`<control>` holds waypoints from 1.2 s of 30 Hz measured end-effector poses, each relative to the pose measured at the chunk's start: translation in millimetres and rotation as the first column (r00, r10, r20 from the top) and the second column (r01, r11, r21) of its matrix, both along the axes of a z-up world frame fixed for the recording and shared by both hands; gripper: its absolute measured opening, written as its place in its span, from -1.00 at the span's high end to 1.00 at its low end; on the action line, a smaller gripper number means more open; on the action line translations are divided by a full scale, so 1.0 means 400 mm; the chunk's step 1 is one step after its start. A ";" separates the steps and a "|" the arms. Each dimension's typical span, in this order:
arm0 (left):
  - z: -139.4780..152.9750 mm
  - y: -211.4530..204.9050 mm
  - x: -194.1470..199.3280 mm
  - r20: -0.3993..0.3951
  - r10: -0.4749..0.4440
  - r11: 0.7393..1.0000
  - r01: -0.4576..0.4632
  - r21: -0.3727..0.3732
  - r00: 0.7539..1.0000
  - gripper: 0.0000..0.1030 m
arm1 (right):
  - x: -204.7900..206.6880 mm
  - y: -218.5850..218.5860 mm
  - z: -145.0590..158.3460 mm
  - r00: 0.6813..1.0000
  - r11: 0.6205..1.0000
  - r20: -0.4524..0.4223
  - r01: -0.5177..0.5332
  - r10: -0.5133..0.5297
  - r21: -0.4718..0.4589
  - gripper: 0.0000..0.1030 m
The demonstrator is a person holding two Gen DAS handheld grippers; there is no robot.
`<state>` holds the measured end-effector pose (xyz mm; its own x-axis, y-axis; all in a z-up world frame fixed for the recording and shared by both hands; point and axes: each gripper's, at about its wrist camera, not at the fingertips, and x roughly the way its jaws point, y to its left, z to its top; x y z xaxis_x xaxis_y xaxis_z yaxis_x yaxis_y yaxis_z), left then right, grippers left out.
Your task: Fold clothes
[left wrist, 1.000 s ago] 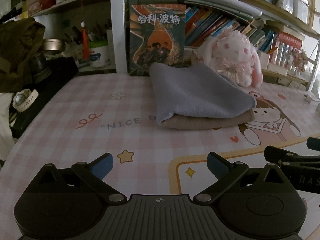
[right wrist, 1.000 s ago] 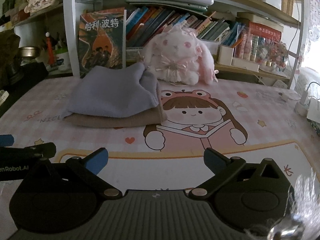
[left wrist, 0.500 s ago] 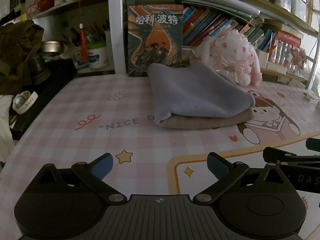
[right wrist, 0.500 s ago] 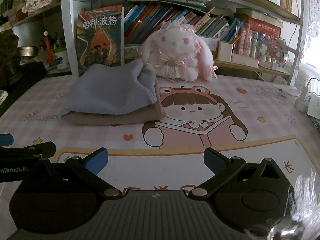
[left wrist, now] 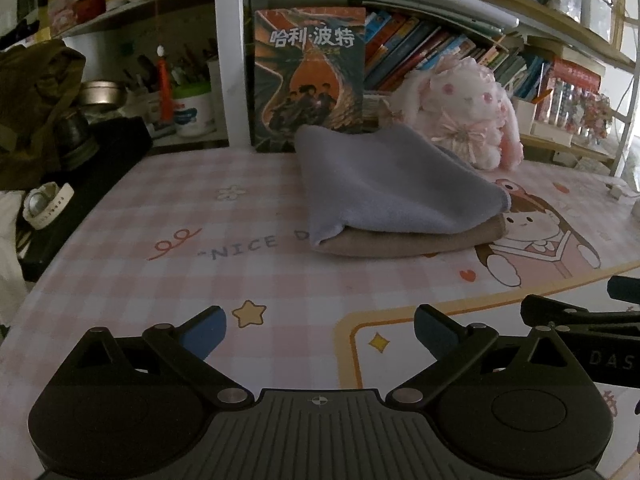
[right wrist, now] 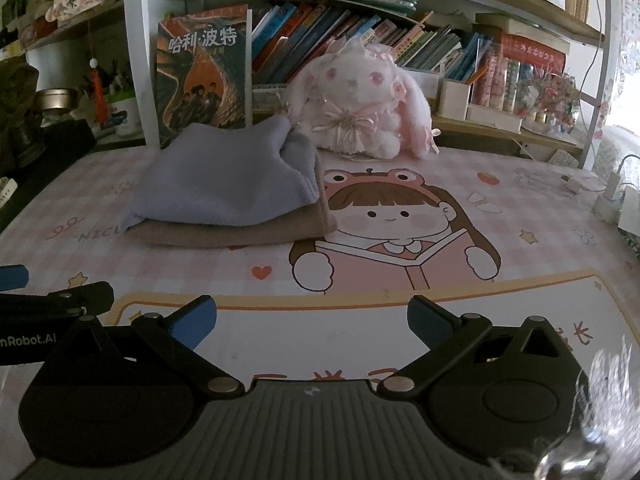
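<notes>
Left wrist view: folded clothes (left wrist: pixel 396 196) lie well ahead of both spread, empty grippers — left gripper (left wrist: pixel 320 326), right gripper (right wrist: pixel 312 320).

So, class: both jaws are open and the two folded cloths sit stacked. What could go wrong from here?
1. The grey cloth lies skewed, overhanging the tan cloth; a nudge might slide it off.
2. The plush rabbit sits right behind the stack; reaching in could knock it.
</notes>
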<state>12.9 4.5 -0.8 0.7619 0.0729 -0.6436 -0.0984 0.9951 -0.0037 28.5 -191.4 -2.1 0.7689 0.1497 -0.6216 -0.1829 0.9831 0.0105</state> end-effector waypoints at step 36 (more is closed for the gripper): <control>-0.010 0.011 0.001 -0.026 0.012 0.999 -0.013 -0.039 1.000 -0.97 | 0.003 0.005 -0.006 1.000 1.000 -0.015 -0.005 0.005 0.000 -1.00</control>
<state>13.3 8.9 -4.7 0.7442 0.0573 -0.6655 -0.1118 0.9929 -0.0396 29.5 -189.5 -4.4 0.7586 0.1532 -0.6333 -0.1872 0.9822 0.0133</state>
